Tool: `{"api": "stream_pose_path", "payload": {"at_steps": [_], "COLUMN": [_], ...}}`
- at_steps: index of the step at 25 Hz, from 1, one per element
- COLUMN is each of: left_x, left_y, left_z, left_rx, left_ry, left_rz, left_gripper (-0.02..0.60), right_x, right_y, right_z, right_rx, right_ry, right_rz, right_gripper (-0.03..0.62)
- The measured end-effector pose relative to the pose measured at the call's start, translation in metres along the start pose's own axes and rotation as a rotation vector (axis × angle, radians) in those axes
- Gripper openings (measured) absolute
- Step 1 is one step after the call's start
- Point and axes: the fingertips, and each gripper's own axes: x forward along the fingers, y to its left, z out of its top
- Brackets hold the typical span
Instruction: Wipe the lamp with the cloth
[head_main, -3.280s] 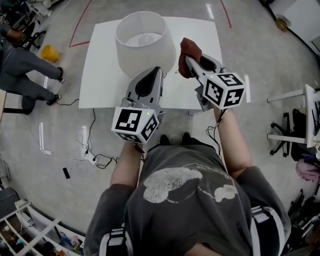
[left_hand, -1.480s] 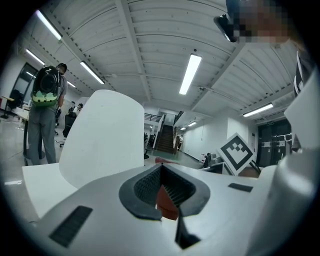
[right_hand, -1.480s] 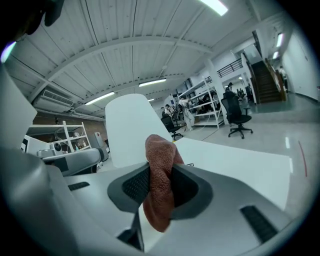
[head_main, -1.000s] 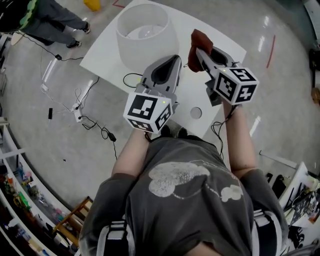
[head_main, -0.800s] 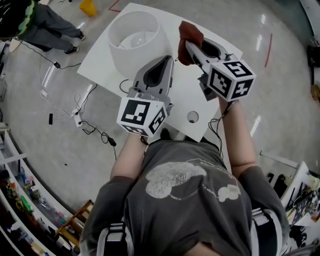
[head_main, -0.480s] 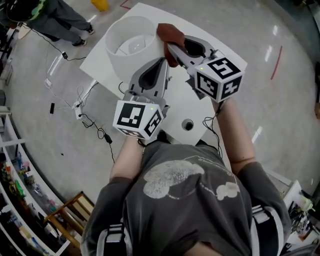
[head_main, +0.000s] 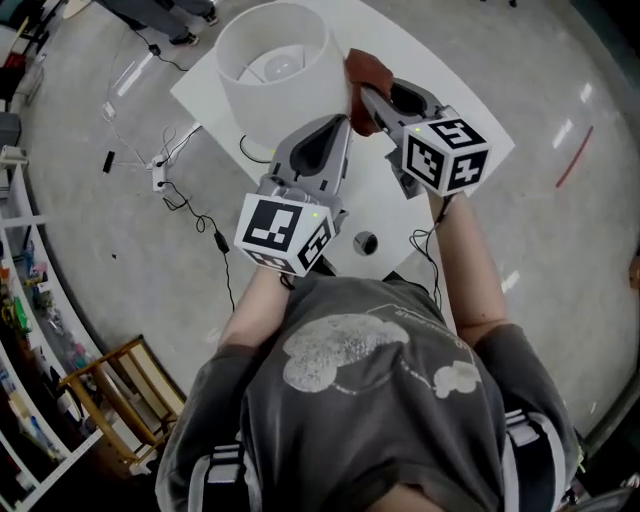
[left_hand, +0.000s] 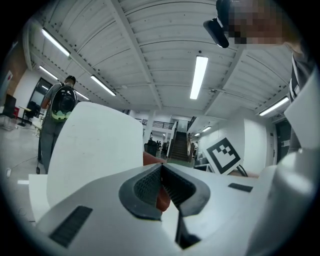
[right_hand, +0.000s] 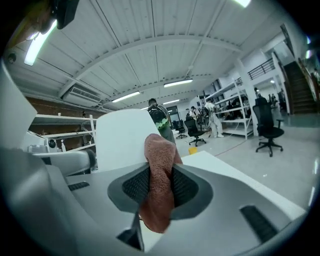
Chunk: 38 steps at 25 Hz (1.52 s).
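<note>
The lamp's white drum shade (head_main: 272, 62) stands on the white table (head_main: 440, 115). A reddish-brown cloth (head_main: 366, 72) is pinched in my right gripper (head_main: 364, 96) and rests against the shade's right side. In the right gripper view the cloth (right_hand: 160, 165) sticks up between the jaws, with the shade (right_hand: 122, 136) just behind. My left gripper (head_main: 338, 124) is shut with nothing in it, its tip by the shade's near lower edge. The left gripper view has the left gripper (left_hand: 161, 167) with its pads together, the shade (left_hand: 95, 145) at the left and a bit of cloth (left_hand: 150, 159) beyond.
A round hole (head_main: 365, 242) sits near the table's front edge. The lamp's black cord (head_main: 248, 152) loops by its base. Cables and a power strip (head_main: 160, 175) lie on the floor at the left, near a wooden chair (head_main: 120, 385). A person (left_hand: 56, 112) stands beyond the table.
My right gripper has carried the cloth left, from a gap away to against the shade's right side. The left gripper stays shut by the shade. The head view has swung.
</note>
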Motion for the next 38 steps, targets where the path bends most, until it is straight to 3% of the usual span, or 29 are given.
{"api": "stream_pose_path", "payload": {"at_steps": [8,13,18,23,26,31,38], "left_x": [0.004,0.008,0.006,0.007,0.006,0.002,-0.007], "left_y": [0.007,0.008,-0.003,-0.001,0.004,0.012,0.023], "left_z": [-0.024,-0.031,0.003,0.035,0.049,0.060,0.039], "left_rx": [-0.011,-0.011,0.024,0.061,0.086,0.107,0.077], "left_ry": [0.026,0.030,-0.040,-0.109,-0.136,-0.156,-0.129], "left_rz": [0.068,0.104,0.138,0.195,0.226,0.278,0.320], "left_gripper": [0.008,0.008,0.008,0.008,0.008,0.008,0.008], "right_x": [0.019,0.024,0.008,0.015,0.027,0.050,0.063], "right_y": [-0.027,-0.036,-0.043,-0.030,-0.015,0.000,-0.014], "right_z": [-0.056,-0.070,-0.017,0.063,0.091,0.098,0.068], "right_rx": [0.070,0.079,0.031,-0.078,-0.137,-0.211,-0.169], "right_ry": [0.098,0.129,0.047,-0.071,-0.102,-0.082,-0.034], "right_rz": [0.009,0.028,0.053,0.162,0.226,0.274,0.249], "right_gripper": [0.092,0.092,0.092,0.092,0.092,0.092,0.092]}}
